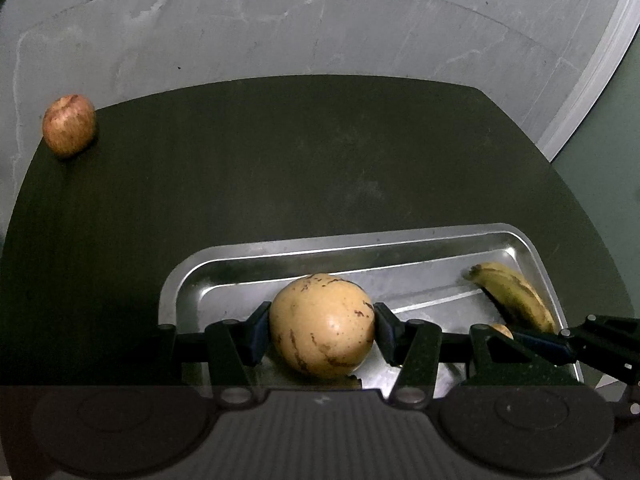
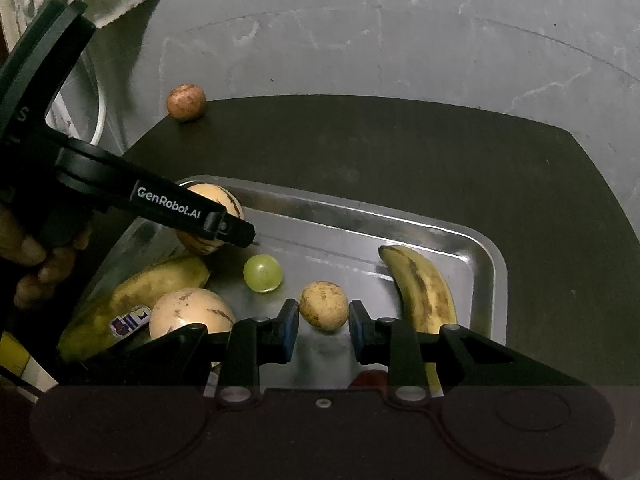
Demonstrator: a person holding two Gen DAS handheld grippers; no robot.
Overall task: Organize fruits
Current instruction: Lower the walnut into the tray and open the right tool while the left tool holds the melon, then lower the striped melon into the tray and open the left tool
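The left gripper is clamped on a large tan fruit, one pad against each flank; the fruit sits low over the floor of the steel tray, at the tray's near left in the left wrist view; whether it rests on the metal or hangs just above it I cannot tell. In the right wrist view the same fruit shows at the tray's far left corner, half hidden by the left gripper's black arm; a hand grips that tool at the left edge.

The right gripper has its jaws drawn close on a small brown fruit; the pads stand right at its sides, and the contact looks like a grip, though the left pad's touch is hard to make out; the fruit is over the middle of the tray.

Also in the tray: a green grape just beyond and left of the small fruit; a spotted banana along the right wall; a second banana, stickered, at the near left; a second large tan fruit against it.

The tray lies on a dark worktop; an apple stands alone at the worktop's far left corner, well apart from the tray; behind is a grey wall.
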